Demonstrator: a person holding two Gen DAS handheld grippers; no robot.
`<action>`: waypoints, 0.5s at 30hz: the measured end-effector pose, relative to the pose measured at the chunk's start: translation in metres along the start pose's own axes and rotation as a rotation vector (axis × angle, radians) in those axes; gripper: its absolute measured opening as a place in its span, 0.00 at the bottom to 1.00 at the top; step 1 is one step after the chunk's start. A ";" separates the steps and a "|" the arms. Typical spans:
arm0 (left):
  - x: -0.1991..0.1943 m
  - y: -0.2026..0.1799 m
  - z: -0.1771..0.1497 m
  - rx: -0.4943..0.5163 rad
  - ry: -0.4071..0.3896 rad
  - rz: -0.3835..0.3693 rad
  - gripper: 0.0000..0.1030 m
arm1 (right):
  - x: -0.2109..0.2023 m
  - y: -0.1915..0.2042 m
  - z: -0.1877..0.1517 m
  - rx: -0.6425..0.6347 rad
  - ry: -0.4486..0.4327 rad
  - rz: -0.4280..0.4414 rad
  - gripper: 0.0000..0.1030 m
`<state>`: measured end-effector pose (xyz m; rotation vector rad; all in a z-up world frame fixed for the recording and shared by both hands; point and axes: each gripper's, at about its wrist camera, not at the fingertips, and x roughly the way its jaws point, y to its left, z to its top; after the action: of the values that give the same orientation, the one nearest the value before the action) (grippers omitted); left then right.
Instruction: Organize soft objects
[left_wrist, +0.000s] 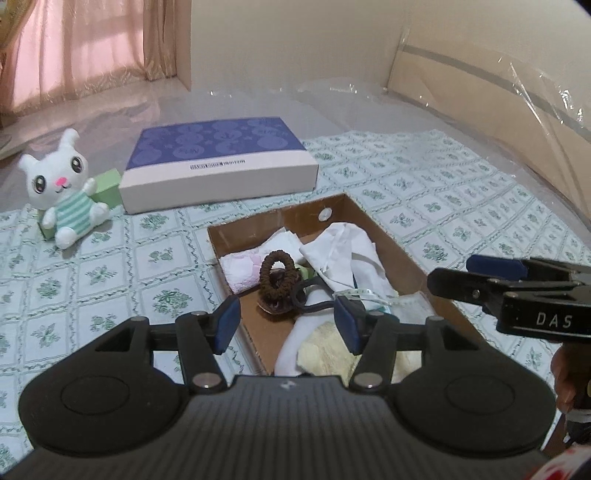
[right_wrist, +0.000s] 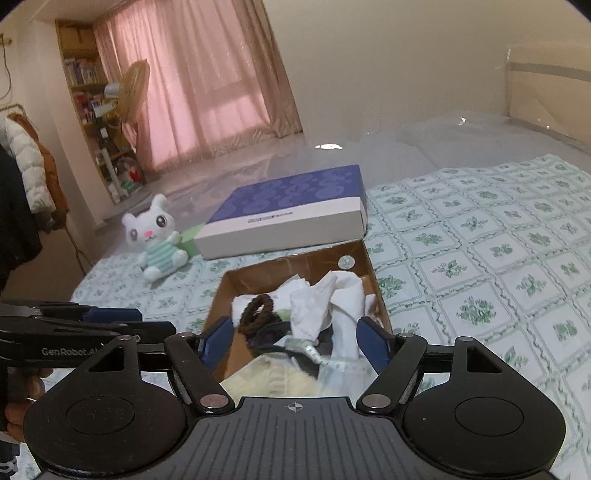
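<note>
Plush bunny (left_wrist: 62, 184) | far left of left gripper (left_wrist: 286, 325) | untouched

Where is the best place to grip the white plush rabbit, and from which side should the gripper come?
Probably the striped body of the plush rabbit, pinched across its width from above or the front. It sits upright against a green block, so its back is blocked; the body is narrower than the head.

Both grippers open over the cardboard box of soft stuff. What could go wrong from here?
1. The brown scrunchie lies against a black cord and white cloth; a pinch may drag several items out together.
2. The left gripper and right gripper hover close over the same box, so they could collide.
3. The plush bunny sits outside the box and could be missed.
</note>
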<state>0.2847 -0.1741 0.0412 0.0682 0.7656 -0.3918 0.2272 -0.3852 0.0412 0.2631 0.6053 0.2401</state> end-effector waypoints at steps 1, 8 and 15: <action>-0.007 0.000 -0.001 0.001 -0.009 0.002 0.54 | -0.007 0.003 -0.002 0.005 -0.009 -0.001 0.72; -0.064 -0.001 -0.019 0.007 -0.074 0.012 0.57 | -0.052 0.026 -0.018 0.021 -0.062 -0.009 0.73; -0.120 0.005 -0.052 0.004 -0.102 0.018 0.59 | -0.086 0.043 -0.036 0.085 -0.066 -0.024 0.73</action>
<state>0.1744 -0.1203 0.0856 0.0586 0.6633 -0.3771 0.1319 -0.3643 0.0716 0.3447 0.5533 0.1824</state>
